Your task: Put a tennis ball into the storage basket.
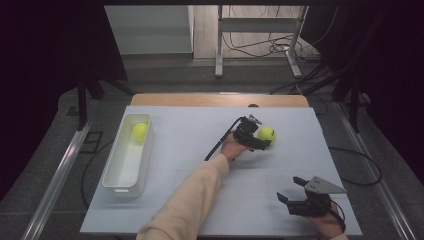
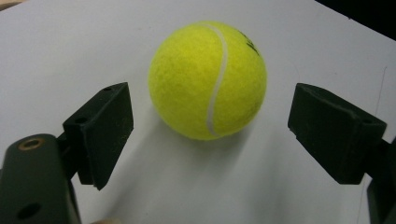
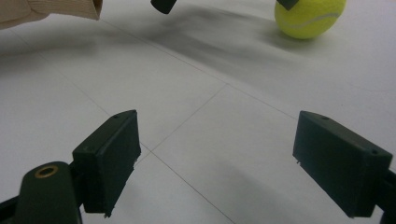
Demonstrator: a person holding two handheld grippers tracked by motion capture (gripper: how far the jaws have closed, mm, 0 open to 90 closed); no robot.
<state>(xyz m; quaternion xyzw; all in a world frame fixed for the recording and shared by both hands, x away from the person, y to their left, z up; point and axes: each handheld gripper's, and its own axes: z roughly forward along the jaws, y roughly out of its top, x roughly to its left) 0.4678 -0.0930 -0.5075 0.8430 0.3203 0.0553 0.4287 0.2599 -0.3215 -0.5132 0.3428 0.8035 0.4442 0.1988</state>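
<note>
Two tennis balls are in play: one already lies in the white bin (image 1: 126, 167), at its far end, and the other tennis ball (image 1: 266, 133) sits on the tabletop (image 1: 200, 135) well to the right of the bin. The step in hand looks like the approach to a grasp. The left gripper (image 1: 261, 139) reaches that second ball, its jaws apart with the ball just ahead of them and the pads (image 2: 105, 126) not touching it. The next move, as I judge it, calls for easing forward until the ball sits between the pads, then closing evenly so the round, fuzzy felt does not roll away. The right gripper (image 1: 292, 190) rests nearer the person than the ball, jaws apart and holding nothing.

The ball is yellow-green felt with a curved white seam and a dark mark. The bin is a smooth, long, rounded plastic box. The tabletop is matte pale grey with faint ruled lines.
</note>
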